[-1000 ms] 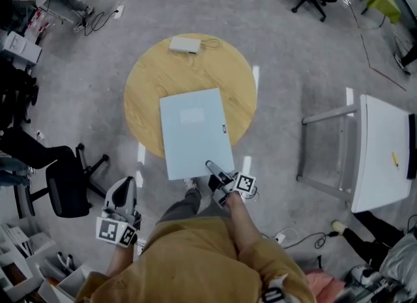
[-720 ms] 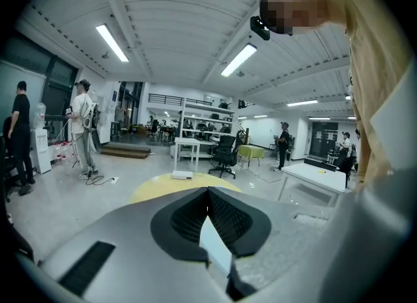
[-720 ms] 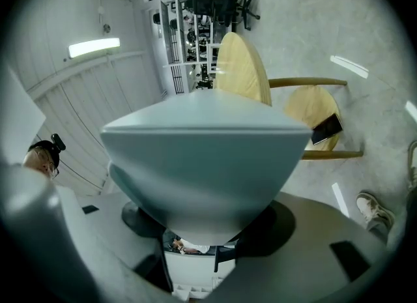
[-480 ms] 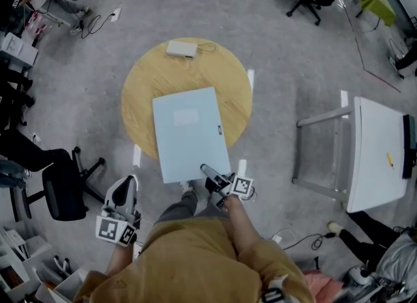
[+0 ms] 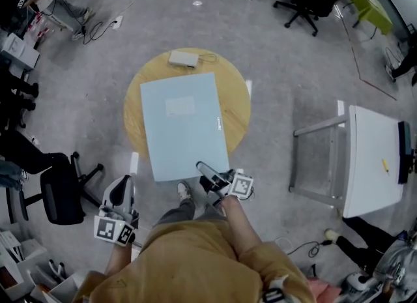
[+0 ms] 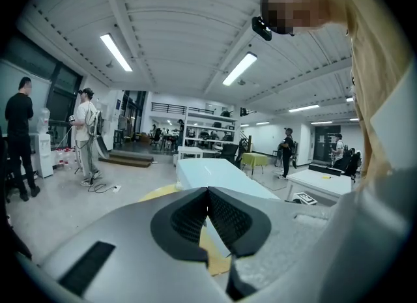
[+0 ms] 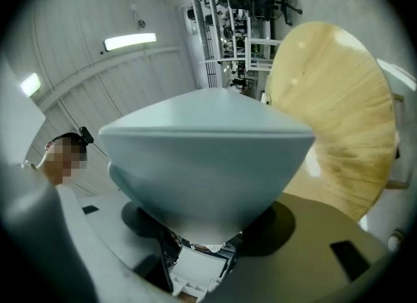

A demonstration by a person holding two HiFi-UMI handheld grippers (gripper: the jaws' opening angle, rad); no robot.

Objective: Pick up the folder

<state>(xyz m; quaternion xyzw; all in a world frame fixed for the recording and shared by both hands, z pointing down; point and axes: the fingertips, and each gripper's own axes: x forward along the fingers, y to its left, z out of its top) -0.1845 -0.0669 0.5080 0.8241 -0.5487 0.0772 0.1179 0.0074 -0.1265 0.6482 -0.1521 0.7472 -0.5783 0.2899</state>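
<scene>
Round bench [image 5: 238,107] sits beneath the folder [image 5: 182,126], its corner clamped by the right tongs [image 5: 204,168]; left tongs [image 6: 208,194] together, empty.

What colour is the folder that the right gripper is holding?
Pale blue-grey folder, with a lighter label patch; the head view shows it best.

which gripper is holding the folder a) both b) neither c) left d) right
d: the right gripper is shut on the near corner of the pale blue folder, while the left gripper is shut on nothing, off to the side.
</scene>
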